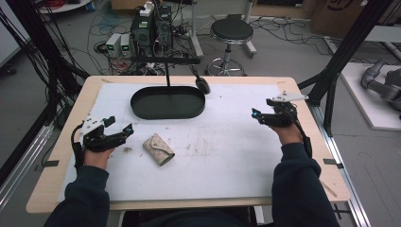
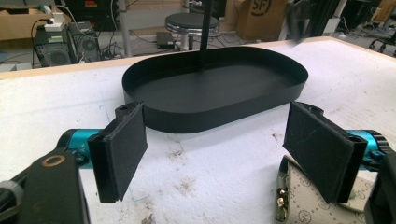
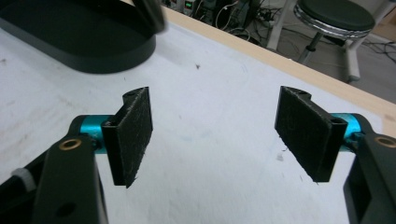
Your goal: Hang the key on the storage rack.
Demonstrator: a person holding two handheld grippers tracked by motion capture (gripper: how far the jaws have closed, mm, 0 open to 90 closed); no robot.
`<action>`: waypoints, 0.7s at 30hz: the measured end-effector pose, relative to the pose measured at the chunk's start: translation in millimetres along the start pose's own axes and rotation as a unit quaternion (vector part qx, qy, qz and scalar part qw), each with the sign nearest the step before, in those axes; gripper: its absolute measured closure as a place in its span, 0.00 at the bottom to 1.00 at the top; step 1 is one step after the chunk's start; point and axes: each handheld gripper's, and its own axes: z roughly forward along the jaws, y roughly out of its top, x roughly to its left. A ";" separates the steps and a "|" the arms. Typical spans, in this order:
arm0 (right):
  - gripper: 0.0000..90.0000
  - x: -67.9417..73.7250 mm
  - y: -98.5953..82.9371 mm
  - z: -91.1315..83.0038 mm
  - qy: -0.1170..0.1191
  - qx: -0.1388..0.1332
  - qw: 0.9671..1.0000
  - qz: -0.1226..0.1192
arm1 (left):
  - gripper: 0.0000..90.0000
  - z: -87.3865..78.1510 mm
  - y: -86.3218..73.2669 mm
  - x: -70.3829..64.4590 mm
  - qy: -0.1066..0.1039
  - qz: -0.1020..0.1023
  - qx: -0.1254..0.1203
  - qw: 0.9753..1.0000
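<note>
Early stage, nothing grasped yet. Wallet (image 1: 158, 149) lies flat on tabletop (image 1: 227, 156), just beside left claw (image 1: 120, 126), which is spread wide & empty. Right claw (image 1: 257, 115) also spread, empty, well apart from wallet. Black tray (image 1: 168, 102) at back is empty. Left to do, prob.: grab wallet, move to tray.

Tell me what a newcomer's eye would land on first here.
The black oval tray at the far middle of the white mat stands out first. Next comes the small beige wallet, lying near the left gripper. The right gripper hovers open over bare mat.
</note>
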 end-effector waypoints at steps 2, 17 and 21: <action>0.29 -0.7 -14.8 -8.9 -0.003 -0.006 1.000 -0.005 | 0.23 0.6 0.1 -1.8 0.000 0.000 -0.001 1.000; 0.28 2.4 -47.4 -19.7 -0.014 -0.010 0.999 -0.032 | 0.23 0.1 0.1 -2.8 0.010 -0.003 -0.001 1.000; 0.28 2.9 -49.0 -20.4 -0.018 -0.008 0.999 -0.034 | 0.23 0.2 0.3 -3.5 0.008 0.000 0.000 1.000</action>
